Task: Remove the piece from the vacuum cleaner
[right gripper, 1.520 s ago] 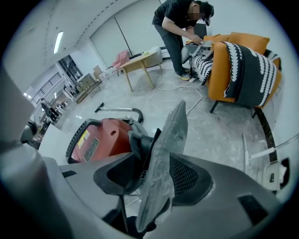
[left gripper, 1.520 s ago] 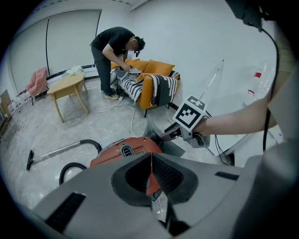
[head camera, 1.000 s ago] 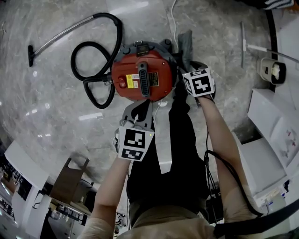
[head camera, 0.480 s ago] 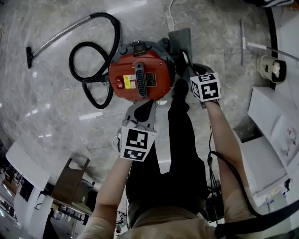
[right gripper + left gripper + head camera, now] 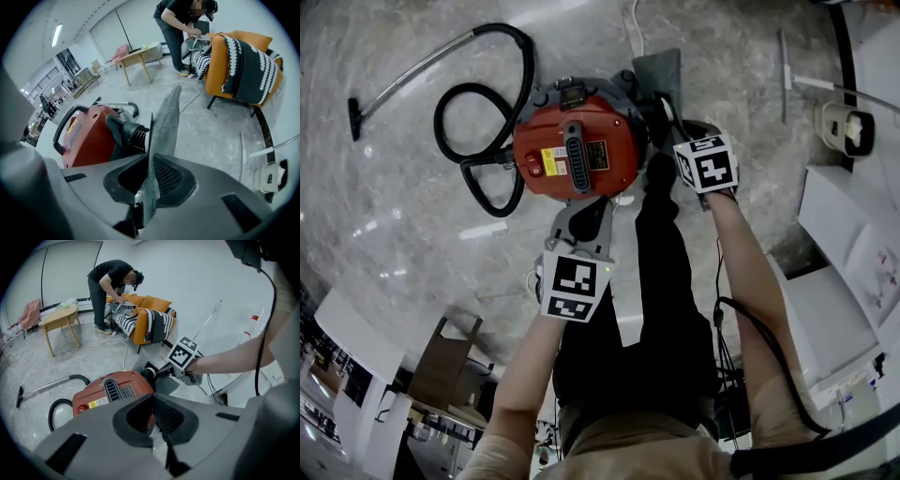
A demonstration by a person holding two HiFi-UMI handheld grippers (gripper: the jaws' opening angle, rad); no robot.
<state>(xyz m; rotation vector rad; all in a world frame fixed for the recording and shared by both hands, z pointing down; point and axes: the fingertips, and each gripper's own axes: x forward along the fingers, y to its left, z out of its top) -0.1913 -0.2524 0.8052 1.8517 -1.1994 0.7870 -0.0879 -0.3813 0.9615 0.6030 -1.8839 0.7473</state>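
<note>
A red vacuum cleaner stands on the marble floor, its black hose looped to the left and ending in a metal wand. A flat grey piece sticks up beside the black ribbed outlet on the vacuum's right side. My right gripper is shut on the lower edge of this piece. My left gripper is at the vacuum's near side, jaws shut with nothing visible between them; its own view shows the vacuum just beyond its tips.
An orange sofa with a black-and-white blanket, a wooden table and a person bent over are farther back. A white cable runs across the floor. White cabinets stand at the right, a thin rod beyond.
My right gripper has shifted a little to the right beside the vacuum, and the grey piece now shows a wider face. My left gripper has hardly moved.
</note>
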